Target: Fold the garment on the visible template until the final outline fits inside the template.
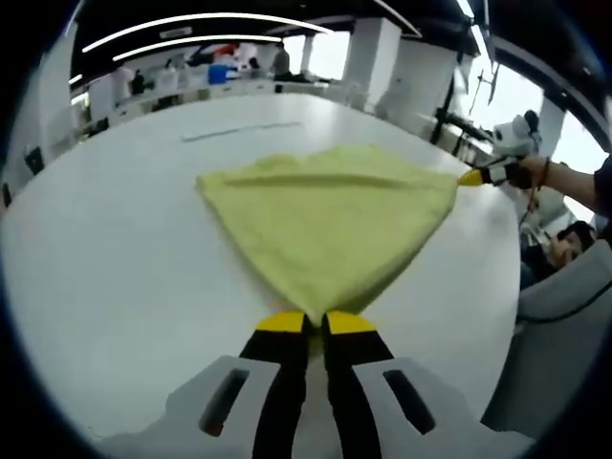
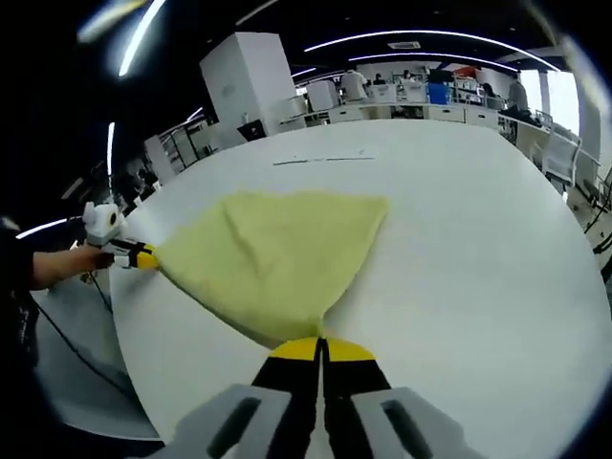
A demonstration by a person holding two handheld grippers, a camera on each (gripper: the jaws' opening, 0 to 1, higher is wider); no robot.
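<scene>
A yellow-green cloth (image 1: 330, 220) lies spread on the white table (image 1: 115, 268), folded over with one layer on another. My left gripper (image 1: 316, 322) is shut on its nearest corner, yellow tips pinched together. At the cloth's right corner, my right gripper (image 1: 475, 176) holds the fabric, carried by a hand. In the right gripper view the same cloth (image 2: 277, 258) tapers toward my right gripper (image 2: 320, 346), shut on that corner, while my left gripper (image 2: 142, 256) pinches the far left corner. A thin dark line (image 1: 239, 131) marks the table beyond the cloth.
The table's edge curves close on the right of the left gripper view, with a grey chair (image 1: 564, 296) and a person's arm (image 1: 574, 182) beyond it. Desks and a white pillar (image 2: 249, 81) stand far behind. Bare tabletop (image 2: 478, 249) stretches right of the cloth.
</scene>
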